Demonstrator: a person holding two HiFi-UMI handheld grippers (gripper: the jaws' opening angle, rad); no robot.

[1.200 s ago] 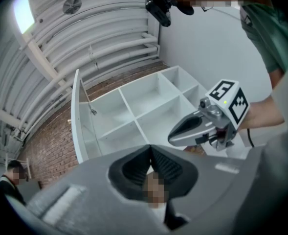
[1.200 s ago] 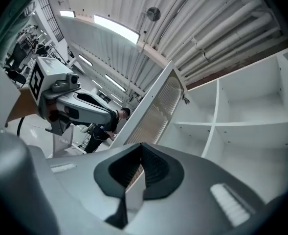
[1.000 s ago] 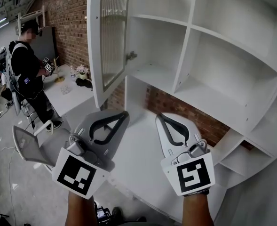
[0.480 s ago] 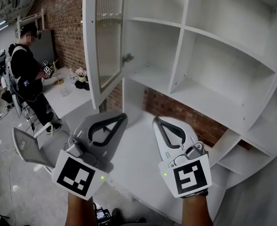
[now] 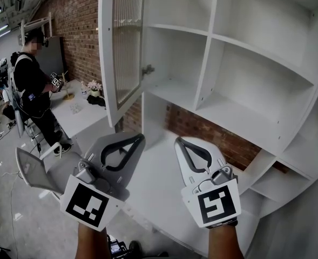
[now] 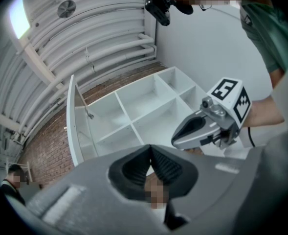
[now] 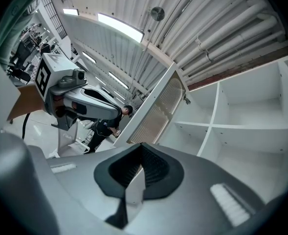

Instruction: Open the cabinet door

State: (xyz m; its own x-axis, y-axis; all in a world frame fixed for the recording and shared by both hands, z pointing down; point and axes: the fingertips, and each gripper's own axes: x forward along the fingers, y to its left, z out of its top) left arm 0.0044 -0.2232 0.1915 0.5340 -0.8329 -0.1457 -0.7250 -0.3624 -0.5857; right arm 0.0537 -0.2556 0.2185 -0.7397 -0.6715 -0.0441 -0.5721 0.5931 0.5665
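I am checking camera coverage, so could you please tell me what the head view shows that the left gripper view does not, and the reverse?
Only the head view shows the grey chair and the flowers on the side table. Only the left gripper view shows the ceiling pipes and a round ceiling fixture. Both show the open cabinet door, the white shelves and the right gripper, its jaws together.

Cabinet [image 5: 245, 117] looks smooth and matt, door [image 5: 127, 42] ribbed glass, wall [image 5: 72, 20] rough brick.
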